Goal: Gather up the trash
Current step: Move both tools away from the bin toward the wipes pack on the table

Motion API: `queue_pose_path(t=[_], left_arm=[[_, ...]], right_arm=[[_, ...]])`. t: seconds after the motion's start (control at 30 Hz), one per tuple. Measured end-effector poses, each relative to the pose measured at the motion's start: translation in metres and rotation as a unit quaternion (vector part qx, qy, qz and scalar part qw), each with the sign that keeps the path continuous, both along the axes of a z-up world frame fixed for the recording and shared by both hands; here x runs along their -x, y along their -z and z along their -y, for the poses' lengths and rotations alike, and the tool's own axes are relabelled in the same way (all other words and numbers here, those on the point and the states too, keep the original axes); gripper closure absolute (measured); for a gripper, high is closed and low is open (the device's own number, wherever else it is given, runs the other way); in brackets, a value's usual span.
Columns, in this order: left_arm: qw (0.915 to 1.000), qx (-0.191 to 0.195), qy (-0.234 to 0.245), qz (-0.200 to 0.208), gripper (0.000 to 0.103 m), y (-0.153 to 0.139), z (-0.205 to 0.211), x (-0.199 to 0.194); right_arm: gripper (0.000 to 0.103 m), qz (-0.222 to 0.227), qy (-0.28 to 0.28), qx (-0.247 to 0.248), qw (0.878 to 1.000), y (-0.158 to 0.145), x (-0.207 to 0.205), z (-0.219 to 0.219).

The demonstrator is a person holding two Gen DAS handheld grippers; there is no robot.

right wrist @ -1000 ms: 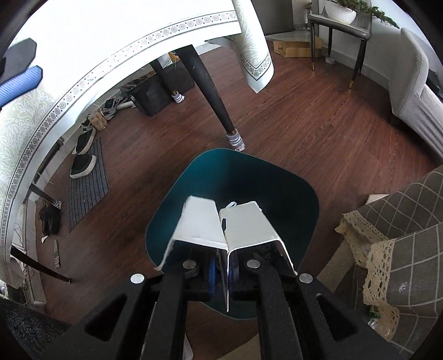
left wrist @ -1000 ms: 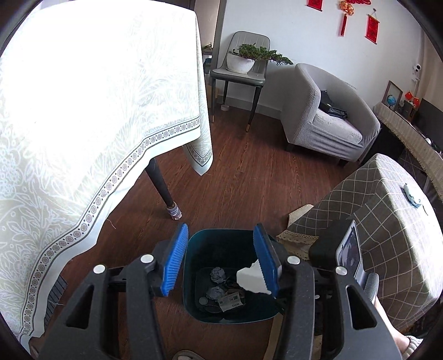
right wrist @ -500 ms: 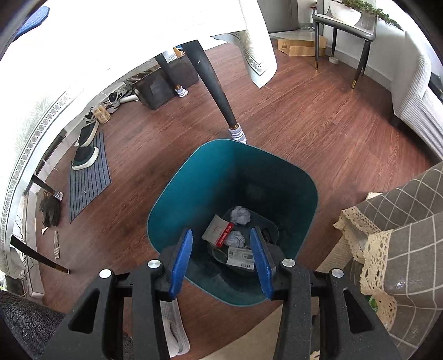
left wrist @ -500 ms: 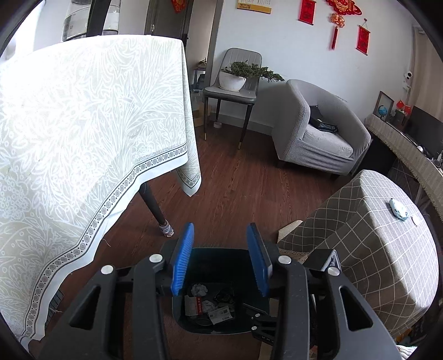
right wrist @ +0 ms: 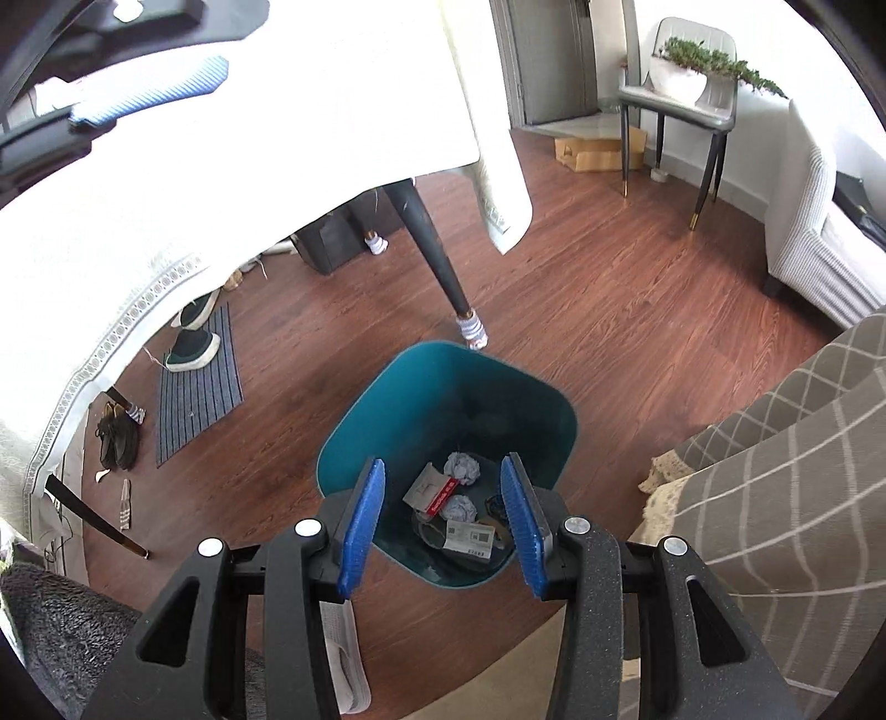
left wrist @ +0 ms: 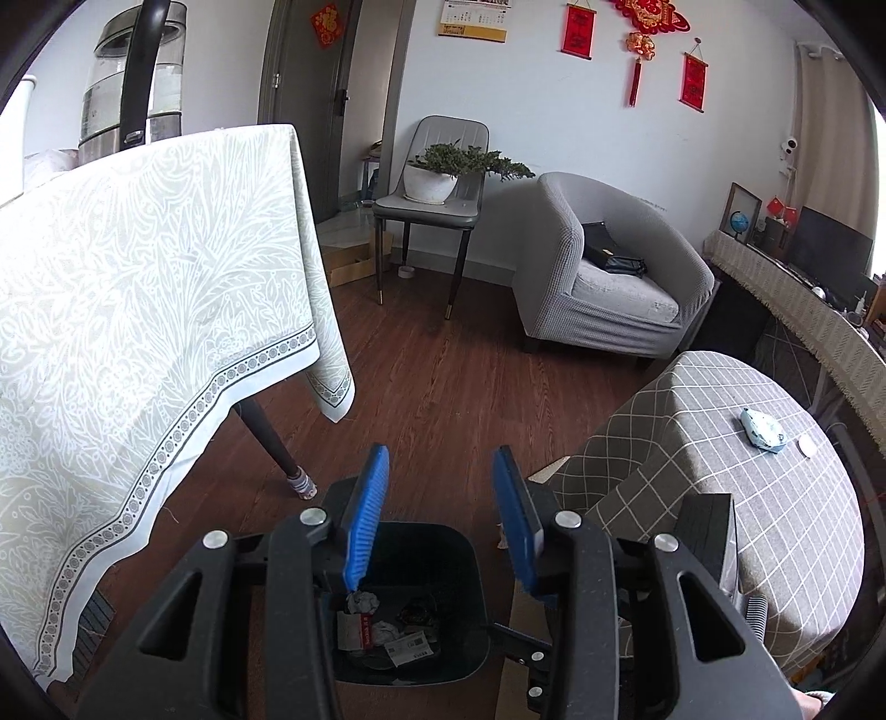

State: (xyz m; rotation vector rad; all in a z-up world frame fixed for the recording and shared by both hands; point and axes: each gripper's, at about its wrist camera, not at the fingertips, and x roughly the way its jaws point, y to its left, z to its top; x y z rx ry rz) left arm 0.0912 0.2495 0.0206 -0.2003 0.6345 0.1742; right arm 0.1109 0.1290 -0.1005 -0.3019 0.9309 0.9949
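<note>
Both grippers hang over the teal bin [right wrist: 443, 387], jaws apart and empty: the left gripper [left wrist: 440, 518] and right gripper [right wrist: 443, 531] hold nothing. The trash, crumpled paper [right wrist: 462, 466] and a carton [right wrist: 432, 490], lies inside the bin. The drop looks done; next comes seeking more litter

A dark red-brown wooden floor [left wrist: 443, 387] is seen across the room, and a white wall [left wrist: 531, 99] at twelve o'clock is hung with red ornaments [left wrist: 637, 33] and a calendar [left wrist: 473, 19]. A table draped in a pale leaf-patterned cloth [left wrist: 138, 310] is found at nine o'clock, with a grey door [left wrist: 326, 105] at eleven o'clock. A grey chair [left wrist: 437, 183] bearing a potted plant [left wrist: 443, 171] is placed at twelve o'clock, a grey armchair [left wrist: 609, 277] at one o'clock, and a checked-cloth table [left wrist: 720, 443] at three o'clock.
</note>
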Motion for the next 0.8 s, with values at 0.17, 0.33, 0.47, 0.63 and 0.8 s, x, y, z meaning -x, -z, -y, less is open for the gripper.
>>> queue_pose_path(t=[0.17,0.33,0.47,0.63,0.8], left_arm=[[0.9999,-0.004,0.013,0.001,0.061,-0.002,0.023,-0.011],[0.9996,-0.014,0.024,0.002,0.061,-0.004,0.045,-0.017],[0.9992,-0.017,0.035,0.005,0.061,-0.006,0.062,-0.023],[0.9984,-0.019,0.053,0.007,0.061,-0.007,0.088,-0.032],[0.9971,-0.022,0.073,0.008,0.060,-0.009,0.116,-0.042]], right_arm=[[0.059,0.019,0.010,-0.028,0.999,-0.026,-0.003,0.030],[0.059,0.038,0.027,-0.059,0.997,-0.053,-0.009,0.062],[0.059,0.052,0.046,-0.075,0.995,-0.069,-0.013,0.088],[0.059,0.063,0.075,-0.083,0.992,-0.079,-0.022,0.120],[0.059,0.069,0.100,-0.088,0.989,-0.084,-0.027,0.152]])
